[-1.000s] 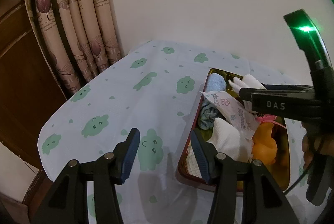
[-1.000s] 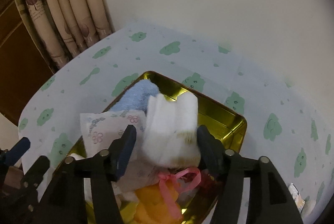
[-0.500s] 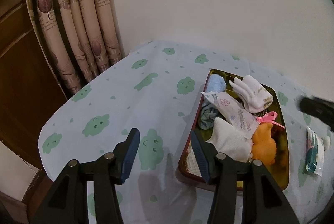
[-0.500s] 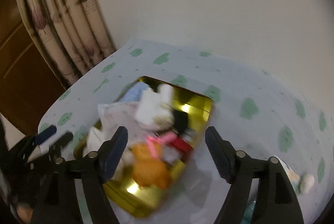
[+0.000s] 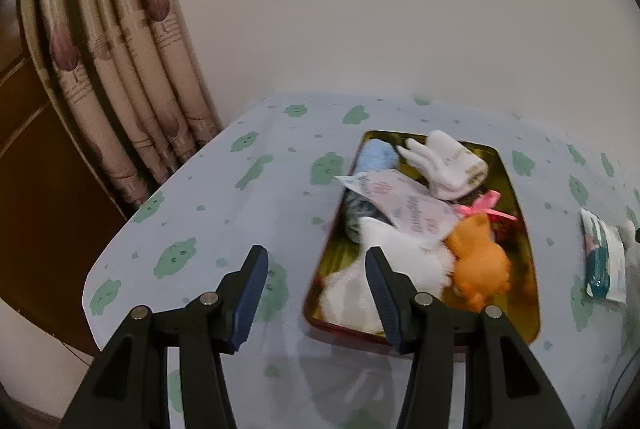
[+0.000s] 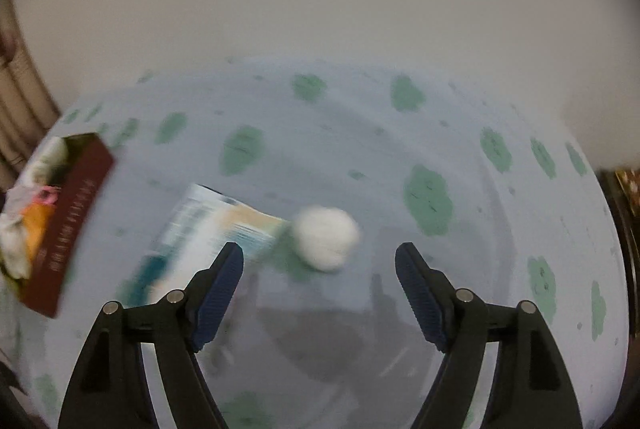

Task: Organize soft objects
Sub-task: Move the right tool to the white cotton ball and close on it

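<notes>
We see the left gripper with its jaws apart and nothing between them, above the near edge of the tin. The tin holds soft things: a white sock, an orange toy; the lower ones are hidden. The right gripper has its jaws closing, still empty, over a blurred white ball beside a packet on the cloth.

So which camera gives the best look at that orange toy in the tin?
The left wrist view. There the orange toy lies fairly sharp in the gold tin, beside white cloths. In the right wrist view it is only a blurred orange patch at the left edge.
</notes>
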`<state>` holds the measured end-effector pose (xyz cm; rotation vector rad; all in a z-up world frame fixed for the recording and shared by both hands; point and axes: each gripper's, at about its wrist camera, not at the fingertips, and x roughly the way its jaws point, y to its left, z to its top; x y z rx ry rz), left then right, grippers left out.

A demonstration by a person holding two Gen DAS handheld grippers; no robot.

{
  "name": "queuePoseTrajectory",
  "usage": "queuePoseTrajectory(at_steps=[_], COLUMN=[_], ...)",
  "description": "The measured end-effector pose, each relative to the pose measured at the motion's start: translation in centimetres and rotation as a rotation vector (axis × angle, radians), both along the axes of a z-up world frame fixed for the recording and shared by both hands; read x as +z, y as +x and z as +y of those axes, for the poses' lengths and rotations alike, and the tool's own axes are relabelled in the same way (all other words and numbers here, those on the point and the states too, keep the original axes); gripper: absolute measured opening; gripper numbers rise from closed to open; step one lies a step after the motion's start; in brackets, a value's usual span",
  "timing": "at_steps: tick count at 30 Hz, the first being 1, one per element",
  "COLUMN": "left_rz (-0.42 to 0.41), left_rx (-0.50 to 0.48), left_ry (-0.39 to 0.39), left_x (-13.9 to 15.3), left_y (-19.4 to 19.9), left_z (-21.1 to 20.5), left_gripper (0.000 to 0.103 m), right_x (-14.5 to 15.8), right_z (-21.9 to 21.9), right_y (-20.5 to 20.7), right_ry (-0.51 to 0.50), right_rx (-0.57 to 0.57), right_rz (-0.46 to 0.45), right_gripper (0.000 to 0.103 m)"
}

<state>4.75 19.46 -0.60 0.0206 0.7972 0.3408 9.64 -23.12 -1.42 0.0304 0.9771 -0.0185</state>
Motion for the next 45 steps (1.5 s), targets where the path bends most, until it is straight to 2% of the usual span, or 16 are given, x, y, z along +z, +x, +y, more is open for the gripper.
queuePoseTrajectory(at_steps=[4,9,11,15,16,19,22,24,27,28,32,36,41,44,45], left_rz=[0.017,0.041,0.050,0.068,0.072,0.086,0.106,0.127,0.146,0.152,0.240,0.337,0.402,0.423,0.433], left_rx=[-0.042,-0.113,-0.143,-0.203,-0.219,-0.291,-0.379,-0.443,-0.536,-0.560,-0.652,-0.677,-0.687,-0.670,-0.668], left_ry=[0.004,-0.015,-0.024,-0.023,-0.020,-0.026,-0.066,-0.103,-0.159,-0.166,-0.271,-0.325,-0.316,-0.296,-0.298], left_x=[0.1,0.5,0.6,0.5,0.5,0.3,0.2,0.0,0.0,0.0,-0.9,-2.2,-3.6,-4.5,-4.8], left_y=[0.2,0.8,1.1,1.7,1.9,2.3,3.0,3.6,4.3,4.7,6.9,8.9,11.0,12.0,12.3], left_z=[-1.9,-4.8,-6.0,-8.7,-9.4,-12.0,-14.9,-17.1,-20.3,-21.3,-25.2,-28.0,-30.1,-30.6,-30.7], left_gripper=[0.052,0.052,0.052,0.052,0.052,0.052,0.053,0.059,0.061,0.066,0.067,0.068,0.069,0.079,0.079], right_x=[-1.4,-2.2,-2.8,-3.4,-3.3,-3.2,-2.9,-2.8,-2.9,-3.0,-3.2,-3.0,-2.8,-2.8,-2.8], right_z=[-1.1,-0.4,-0.2,-0.3,-0.2,-0.6,-1.5,-2.5,-4.0,-4.6,-5.6,-5.8,-6.2,-6.1,-6.1], right_y=[0.8,1.8,2.3,2.4,2.3,1.8,0.4,-0.8,-2.4,-2.9,-3.5,-3.8,-3.9,-3.9,-3.9], right_ry=[0.046,0.013,0.010,-0.013,-0.022,-0.013,-0.005,0.000,0.010,0.014,0.051,0.020,0.038,0.046,0.042], right_rx=[-0.004,0.011,0.015,0.009,0.017,0.026,0.010,-0.013,-0.038,-0.049,-0.059,-0.041,-0.042,-0.038,-0.036], right_rz=[-0.015,-0.027,-0.015,-0.025,-0.033,-0.037,-0.047,-0.047,-0.040,-0.036,-0.046,-0.043,-0.045,-0.045,-0.044], right_gripper=[0.070,0.067,0.055,0.039,0.028,0.027,0.027,0.027,0.027,0.027,0.028,0.032,0.033,0.035,0.036])
